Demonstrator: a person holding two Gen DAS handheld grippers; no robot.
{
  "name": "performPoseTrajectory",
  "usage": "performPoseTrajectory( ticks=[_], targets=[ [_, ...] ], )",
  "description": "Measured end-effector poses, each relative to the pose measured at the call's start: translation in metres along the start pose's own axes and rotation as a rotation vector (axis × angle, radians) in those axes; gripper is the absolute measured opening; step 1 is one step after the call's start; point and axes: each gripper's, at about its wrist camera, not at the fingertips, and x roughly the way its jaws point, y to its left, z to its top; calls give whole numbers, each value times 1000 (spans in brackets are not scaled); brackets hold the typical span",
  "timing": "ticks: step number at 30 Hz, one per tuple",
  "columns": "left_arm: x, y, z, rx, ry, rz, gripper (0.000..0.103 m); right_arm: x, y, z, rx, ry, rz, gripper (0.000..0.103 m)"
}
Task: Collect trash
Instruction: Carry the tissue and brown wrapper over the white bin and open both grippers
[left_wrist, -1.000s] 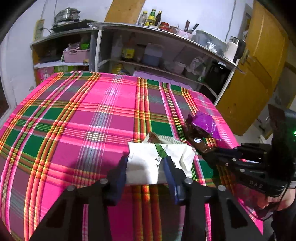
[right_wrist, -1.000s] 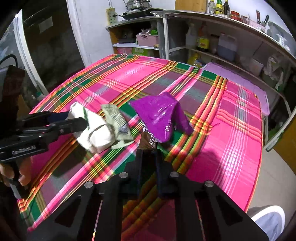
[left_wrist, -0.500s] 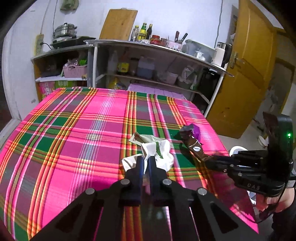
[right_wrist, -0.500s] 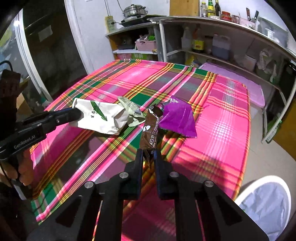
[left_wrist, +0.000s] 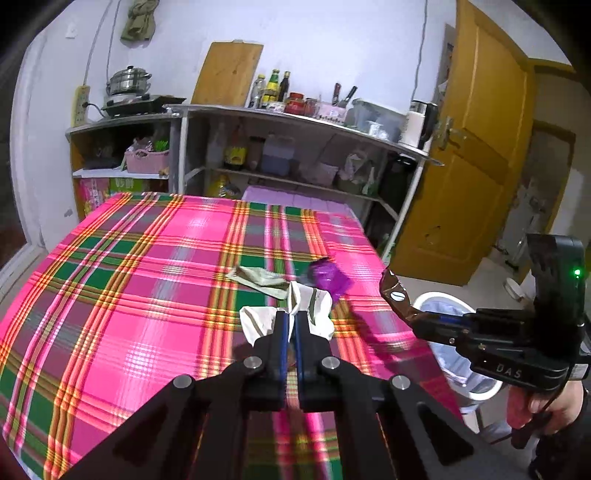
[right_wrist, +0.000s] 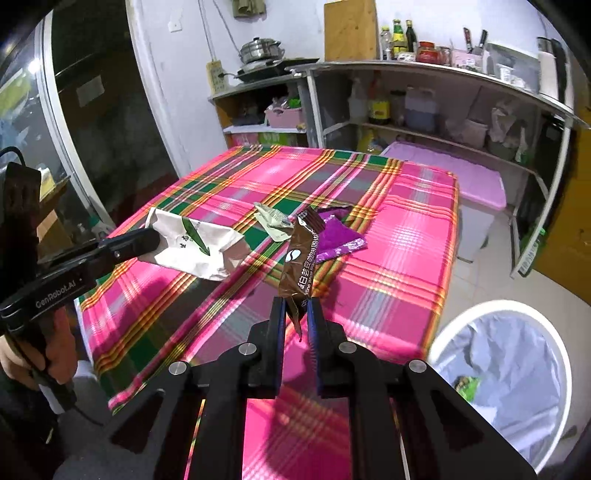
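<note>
Since both pieces are thin, crinkly packaging, they look feather-light and floppy, so a pinch on one edge is all they need. The left gripper (left_wrist: 290, 319) has its jaws pressed together on the near edge of the white wrapper (right_wrist: 192, 243), which hangs clear above the cloth (left_wrist: 122, 295) and sags either side of the pads. The right gripper (right_wrist: 295, 312) is clamped on the bottom end of the brown sachet (right_wrist: 301, 266); that one is a touch stiffer and stands up from the jaws, glossy and likely slippery, so a deep bite looks wise. Both tools point forward and down over the near right part of the table, each held from behind by a hand (left_wrist: 546, 406). Left on the cloth lie a pale green wrapper (right_wrist: 275, 221) and a purple wrapper (right_wrist: 338, 236), close together. The lined bin (right_wrist: 498, 373) waits on the floor off the table's near right corner, below the right gripper's side.
</note>
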Motion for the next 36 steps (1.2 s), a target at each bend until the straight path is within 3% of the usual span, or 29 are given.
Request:
performPoseTrajectory(
  ticks=[16, 36],
  targets=[
    [-17, -81, 0, 80, -10, -116, 3, -71, -23, -31, 80, -81, -96, 12],
    [37, -168, -8, 186, 78, -233, 3, -100, -94, -73, 227, -74, -221, 12]
  ],
)
